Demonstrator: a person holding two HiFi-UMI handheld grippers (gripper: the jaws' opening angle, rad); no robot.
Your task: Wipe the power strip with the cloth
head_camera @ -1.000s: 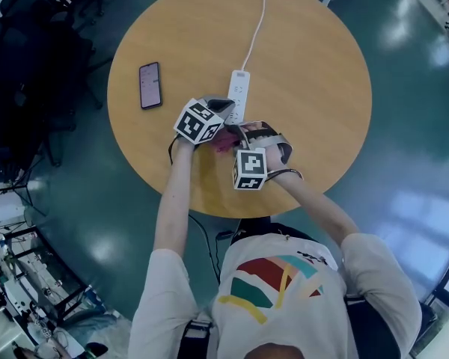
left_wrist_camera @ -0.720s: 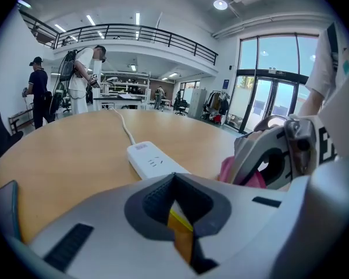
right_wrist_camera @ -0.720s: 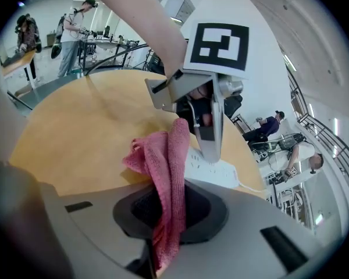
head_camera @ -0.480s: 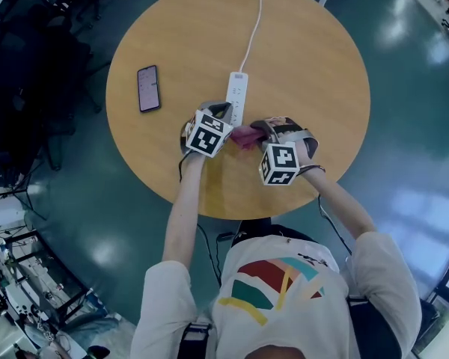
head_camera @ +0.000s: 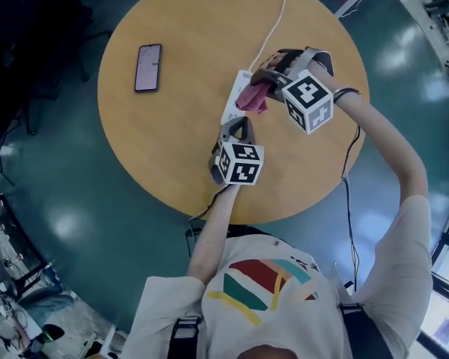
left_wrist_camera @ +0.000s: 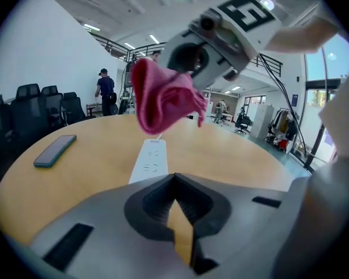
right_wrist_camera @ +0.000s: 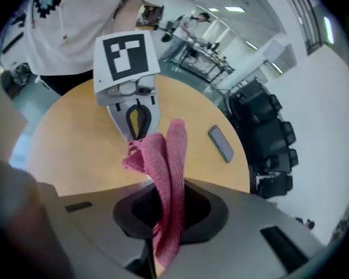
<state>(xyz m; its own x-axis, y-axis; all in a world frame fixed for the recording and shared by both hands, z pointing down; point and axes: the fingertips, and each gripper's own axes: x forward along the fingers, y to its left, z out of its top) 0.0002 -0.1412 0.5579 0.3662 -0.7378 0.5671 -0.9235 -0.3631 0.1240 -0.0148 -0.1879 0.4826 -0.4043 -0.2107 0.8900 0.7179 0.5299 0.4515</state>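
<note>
Head view looks down on a round wooden table (head_camera: 172,148). The white power strip (head_camera: 232,108) lies flat near the middle of it. Its long way runs from the person's side out to the far side, where its white cable (head_camera: 274,27) goes off. A phone (head_camera: 147,67) lies well apart, off to the left.

The right gripper (head_camera: 268,75) pinches the pink cloth (head_camera: 252,96). In the right gripper view the cloth goes down between the two jaws, and they squeeze it tight. The loose part hangs over the far end of the strip, the end with the cable. It looks like it hangs just above the strip, but I cannot tell for sure if it touches.

The left gripper (head_camera: 237,128) is at the near end of the strip and points along it. Its jaws are pressed together with nothing in them. I cannot tell if it touches the strip.

So the strip is right under the cloth and stretches from there back toward the person. I think the right gripper needs to come down onto the far end. Then it can pull the cloth along the long way of the strip, toward the left gripper.
</note>
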